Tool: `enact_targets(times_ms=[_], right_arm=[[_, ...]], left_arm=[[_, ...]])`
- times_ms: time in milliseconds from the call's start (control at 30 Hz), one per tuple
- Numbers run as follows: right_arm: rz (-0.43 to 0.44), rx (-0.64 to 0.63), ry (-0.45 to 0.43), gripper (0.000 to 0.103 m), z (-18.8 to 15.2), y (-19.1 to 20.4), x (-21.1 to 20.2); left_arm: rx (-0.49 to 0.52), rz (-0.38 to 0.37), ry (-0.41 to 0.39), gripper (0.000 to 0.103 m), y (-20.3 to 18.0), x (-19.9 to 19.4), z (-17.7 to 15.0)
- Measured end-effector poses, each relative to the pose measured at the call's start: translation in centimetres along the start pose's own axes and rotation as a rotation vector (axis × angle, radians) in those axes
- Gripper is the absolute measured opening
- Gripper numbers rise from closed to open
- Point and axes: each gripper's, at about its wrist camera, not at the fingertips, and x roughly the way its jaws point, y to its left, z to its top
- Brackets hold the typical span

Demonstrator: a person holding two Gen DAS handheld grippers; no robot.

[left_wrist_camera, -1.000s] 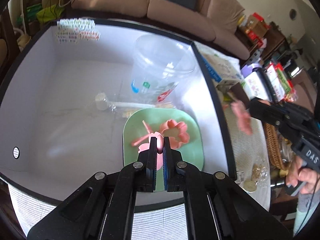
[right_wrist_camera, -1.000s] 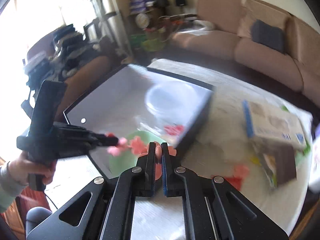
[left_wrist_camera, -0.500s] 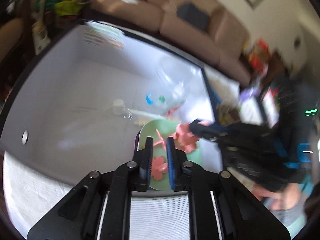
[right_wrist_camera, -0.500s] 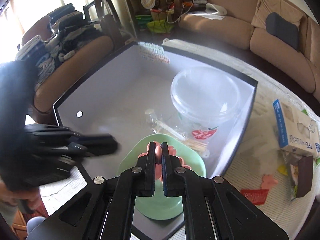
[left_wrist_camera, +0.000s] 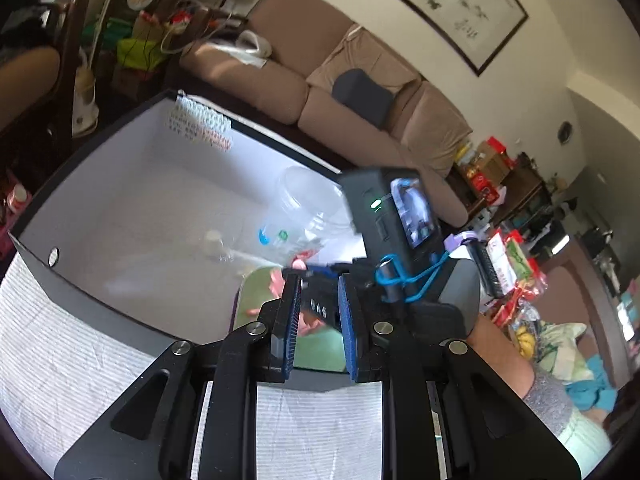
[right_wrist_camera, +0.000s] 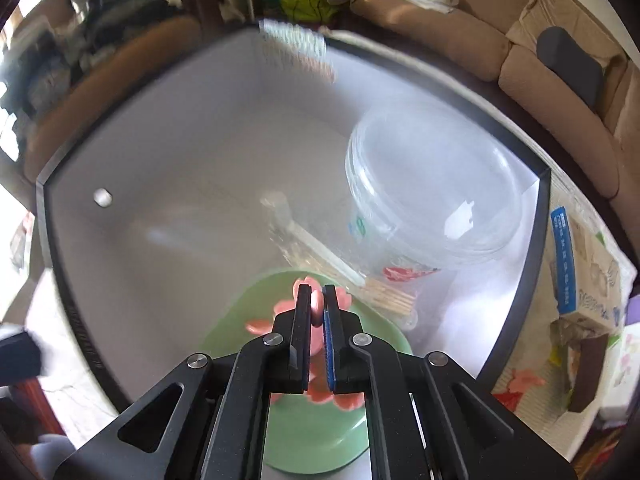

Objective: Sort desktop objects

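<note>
A green plate lies in the near part of a black-rimmed white box and carries several pink flower-shaped pieces. My right gripper is shut on a pink flower piece just above the plate. My left gripper is open and empty, drawn back above the box's near wall. The right gripper's body crosses in front of it and hides much of the plate.
A clear plastic tub stands at the back right of the box, with a bag of wooden sticks beside the plate. A blue-edged carton and another pink piece lie on the striped cloth right of the box.
My left gripper let go of its pink piece onto the plate, opened and pulled back. My right gripper came in over the plate with its pink piece.
</note>
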Motion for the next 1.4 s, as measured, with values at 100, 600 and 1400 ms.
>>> enact_targets(times_ms=[100, 600, 1400], right_arm=[[-0.017, -0.022, 0.064, 0.005, -0.6, -0.2, 0.9], [-0.008, 0.111, -0.268, 0.04, -6.1, -7.0, -12.0], [-0.103, 0.426, -0.3, 0.057, -15.6, -21.3, -0.4]], left_arm=[[-0.037, 0.004, 0.034, 0.018, 1.0, 1.4, -0.1], [-0.022, 0.001, 0.042, 0.021, 1.4, 2.1, 0.2], [0.23, -0.035, 0.064, 0.064, -6.7, 7.1, -3.3]])
